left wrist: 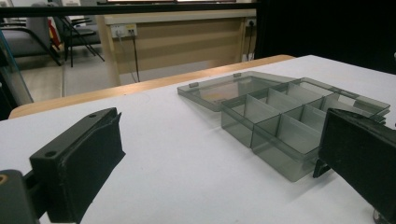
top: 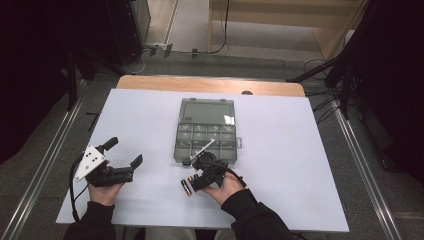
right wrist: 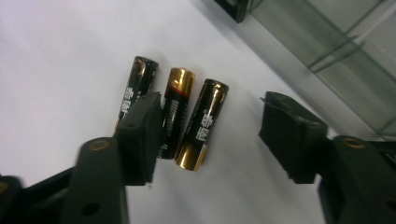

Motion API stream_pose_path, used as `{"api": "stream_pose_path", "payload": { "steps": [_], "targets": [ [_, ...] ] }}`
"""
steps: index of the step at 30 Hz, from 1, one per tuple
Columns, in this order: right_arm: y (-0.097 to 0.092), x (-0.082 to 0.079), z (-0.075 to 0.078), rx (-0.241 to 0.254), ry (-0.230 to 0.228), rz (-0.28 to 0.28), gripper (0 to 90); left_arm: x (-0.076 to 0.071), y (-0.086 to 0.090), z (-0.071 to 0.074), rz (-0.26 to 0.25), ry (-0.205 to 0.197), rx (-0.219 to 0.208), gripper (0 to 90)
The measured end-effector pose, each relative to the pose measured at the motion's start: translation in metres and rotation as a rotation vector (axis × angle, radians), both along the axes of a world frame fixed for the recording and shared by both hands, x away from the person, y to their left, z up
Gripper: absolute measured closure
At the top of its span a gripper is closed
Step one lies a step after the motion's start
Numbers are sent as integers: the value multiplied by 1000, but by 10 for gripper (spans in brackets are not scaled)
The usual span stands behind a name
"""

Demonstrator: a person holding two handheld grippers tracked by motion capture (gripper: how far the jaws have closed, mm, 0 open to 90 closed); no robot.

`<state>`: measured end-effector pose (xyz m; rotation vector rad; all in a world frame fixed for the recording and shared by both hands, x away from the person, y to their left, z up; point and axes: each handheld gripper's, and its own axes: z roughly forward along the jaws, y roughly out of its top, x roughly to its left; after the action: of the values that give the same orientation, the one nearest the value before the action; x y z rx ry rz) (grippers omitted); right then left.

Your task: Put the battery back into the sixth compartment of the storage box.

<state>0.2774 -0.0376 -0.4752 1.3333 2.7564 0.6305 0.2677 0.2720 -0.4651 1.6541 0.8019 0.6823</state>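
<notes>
Three batteries (right wrist: 175, 116) lie side by side on the white counter (top: 280, 190), just in front of the near edge of a smoky clear plastic box (top: 206, 142). In the right gripper view they sit touching or nearly touching one another, each tilted a little, their ends pointing away from the camera. The left one is mostly black, the middle one has a copper top over a black body, and the right one is black with a gold lower end.

The right gripper (right wrist: 210, 126) hovers low over them, held in the person's right hand (top: 227, 187). Its fingers (right wrist: 140, 135) are apart and press on nothing. One finger overlaps the left battery and the edge of the middle one in that view, while the other stands well to the side of the right battery, with bare counter between.

The box sits mid-counter with its lid (top: 207, 111) folded back flat and its divided compartments showing.

The left gripper (top: 122, 152) rests at the left of the counter in the left hand (top: 105, 192), well apart from the box. Its fingers (left wrist: 77, 168) are spread wide with nothing between them.
</notes>
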Motion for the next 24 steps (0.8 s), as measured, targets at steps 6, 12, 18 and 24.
{"api": "stream_pose_path", "payload": {
  "steps": [6, 12, 18, 24],
  "targets": [
    [-1, 1, 2, -20, -7, -31, 499, 0, 0, 0, -3, 1, 0, 0],
    [0, 2, -2, -62, 20, -44, 582, 0, -1, 0, -3, 3, -2, 0],
    [4, 0, -2, -91, 33, -52, 767, 0, 0, 0, -3, 2, -3, 0],
    [3, 1, -2, -87, 44, -51, 776, 0, -1, 0, -5, 4, -1, 0]
  ]
}}
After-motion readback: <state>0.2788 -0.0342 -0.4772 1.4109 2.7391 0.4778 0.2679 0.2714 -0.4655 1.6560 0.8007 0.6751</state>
